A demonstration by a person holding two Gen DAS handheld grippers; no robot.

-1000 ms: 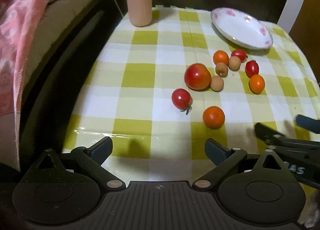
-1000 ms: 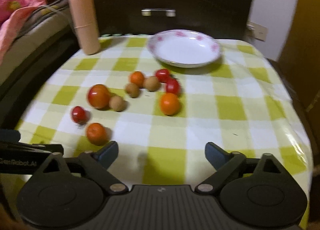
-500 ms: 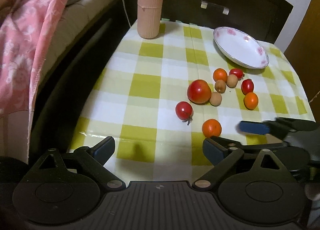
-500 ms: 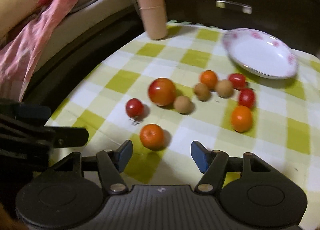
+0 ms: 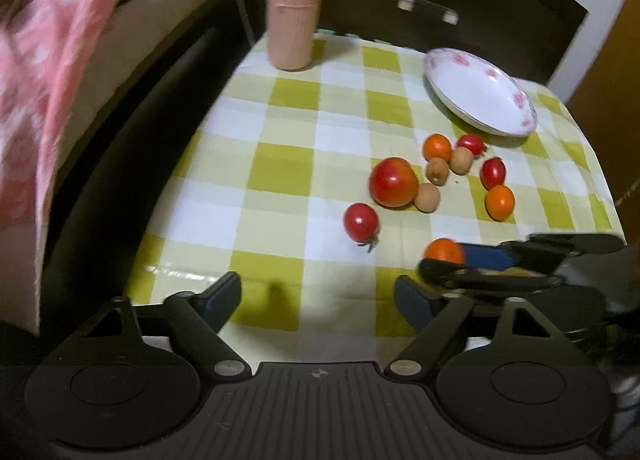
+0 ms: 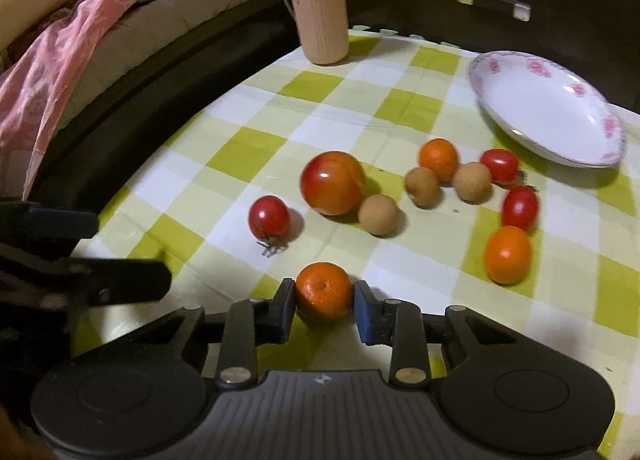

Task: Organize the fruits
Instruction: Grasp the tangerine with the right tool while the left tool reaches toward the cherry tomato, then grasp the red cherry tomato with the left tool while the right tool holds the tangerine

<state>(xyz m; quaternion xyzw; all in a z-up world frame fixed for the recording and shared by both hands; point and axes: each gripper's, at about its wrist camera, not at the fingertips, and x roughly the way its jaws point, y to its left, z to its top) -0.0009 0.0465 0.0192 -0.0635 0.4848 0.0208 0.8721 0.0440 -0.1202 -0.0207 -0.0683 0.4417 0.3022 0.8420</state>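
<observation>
Several fruits lie on the checked tablecloth: a big red tomato [image 6: 333, 182], a small red tomato with a stem [image 6: 269, 217], brown longans [image 6: 378, 214], small oranges and cherry tomatoes. My right gripper [image 6: 325, 305] has its two pads against the sides of the nearest small orange [image 6: 324, 290], which rests on the cloth. It also shows in the left wrist view [image 5: 443, 252] between the right gripper's fingers. My left gripper [image 5: 318, 297] is open and empty, held low at the table's near edge. A white flowered plate [image 6: 548, 108] stands empty at the far right.
A tall pink ribbed cylinder [image 6: 316, 0] stands at the far left corner of the table. A bed with a pink blanket [image 6: 68, 32] lies to the left. A dark headboard with a metal handle [image 6: 493, 3] is behind the table.
My right gripper has moved forward and left to the nearest orange and its jaws have closed onto it. My left gripper has stayed open at the near edge.
</observation>
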